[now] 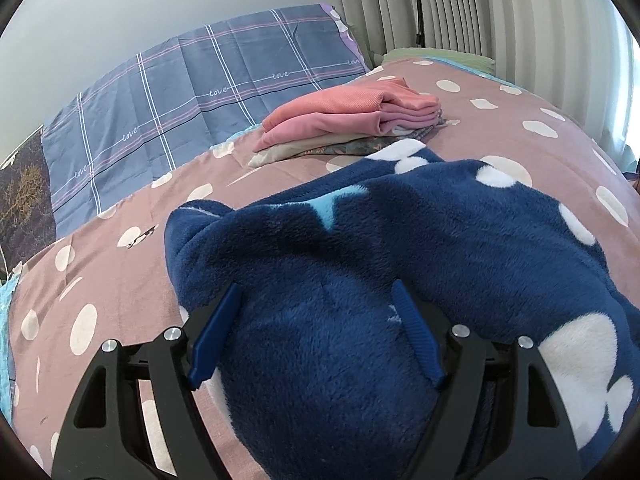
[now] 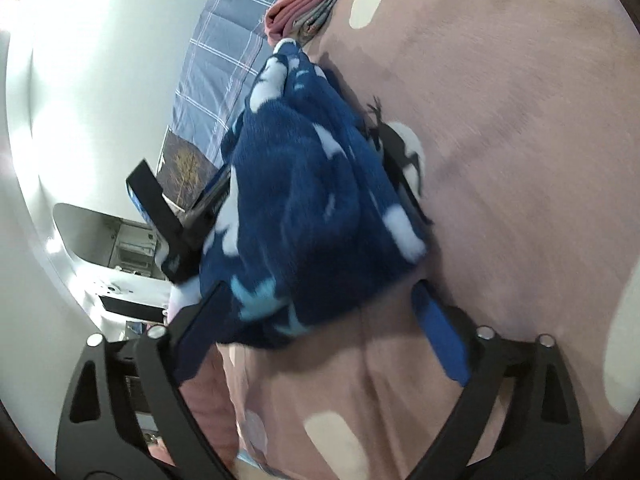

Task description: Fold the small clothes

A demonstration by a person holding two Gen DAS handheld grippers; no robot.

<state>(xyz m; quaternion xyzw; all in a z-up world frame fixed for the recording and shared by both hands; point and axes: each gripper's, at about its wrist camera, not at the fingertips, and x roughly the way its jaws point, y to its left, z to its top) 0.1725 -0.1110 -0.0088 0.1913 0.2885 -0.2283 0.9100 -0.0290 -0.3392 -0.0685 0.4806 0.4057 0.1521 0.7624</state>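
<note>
Fleece garment (image 1: 360, 264) lies between both grippers' spread fingers (image 1: 214, 332)

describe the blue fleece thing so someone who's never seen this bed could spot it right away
Start at the bed's pink spotted cover. Nearer than the stack of folded pink clothes lies a rumpled fleece garment. It alone is fluffy and dark blue, with white and light blue patches.

We see a bed (image 1: 120, 280) in spotted mauve sheet; centre frame lies a blue fleece garment (image 1: 360, 260), above it a folded stack (image 1: 348, 124).
</note>
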